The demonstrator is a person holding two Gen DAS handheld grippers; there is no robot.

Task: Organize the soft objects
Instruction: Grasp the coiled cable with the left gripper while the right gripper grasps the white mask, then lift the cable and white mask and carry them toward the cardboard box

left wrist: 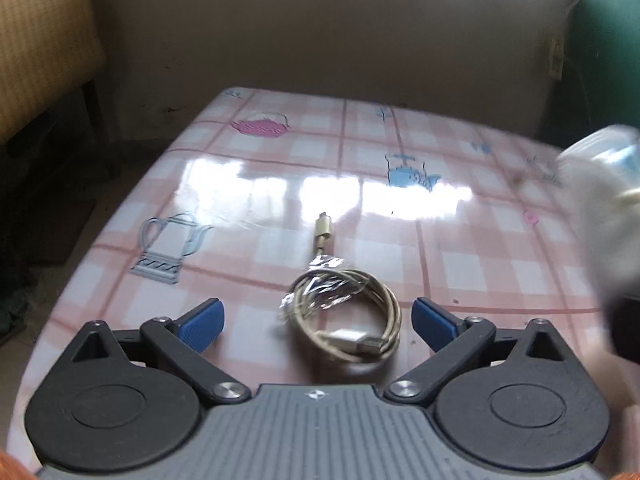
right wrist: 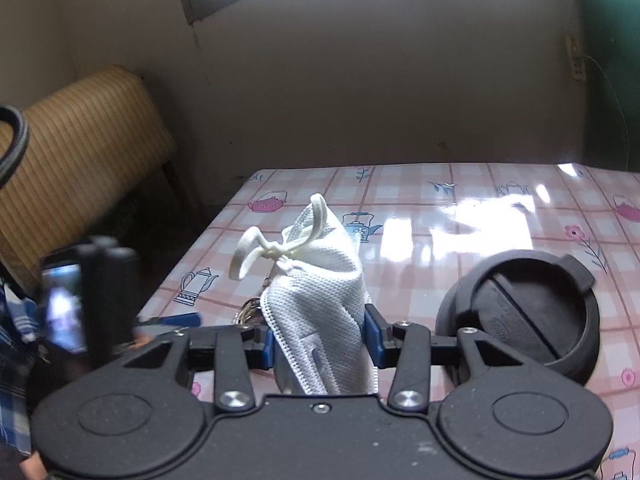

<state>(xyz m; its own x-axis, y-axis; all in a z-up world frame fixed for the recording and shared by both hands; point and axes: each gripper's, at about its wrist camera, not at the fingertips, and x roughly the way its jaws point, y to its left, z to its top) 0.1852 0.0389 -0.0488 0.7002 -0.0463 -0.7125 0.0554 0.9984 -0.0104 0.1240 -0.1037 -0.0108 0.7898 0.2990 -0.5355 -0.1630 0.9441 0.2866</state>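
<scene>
Between my right pads: white woven-mesh cloth face mask (right wrist: pixel 320 304), matt. Ahead of my left fingers: braided metallic-beige coiled cable (left wrist: pixel 348 316); glossy pink checked plastic tablecloth (left wrist: pixel 248 184).

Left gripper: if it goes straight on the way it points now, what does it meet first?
Most likely the coiled cable on the table, lying between the left gripper's open jaws; depth is hard to judge.

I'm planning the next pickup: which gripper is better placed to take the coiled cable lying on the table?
Left. The left gripper is open with the coiled cable lying between its pads, while the right gripper is already shut on the white mask.
</scene>
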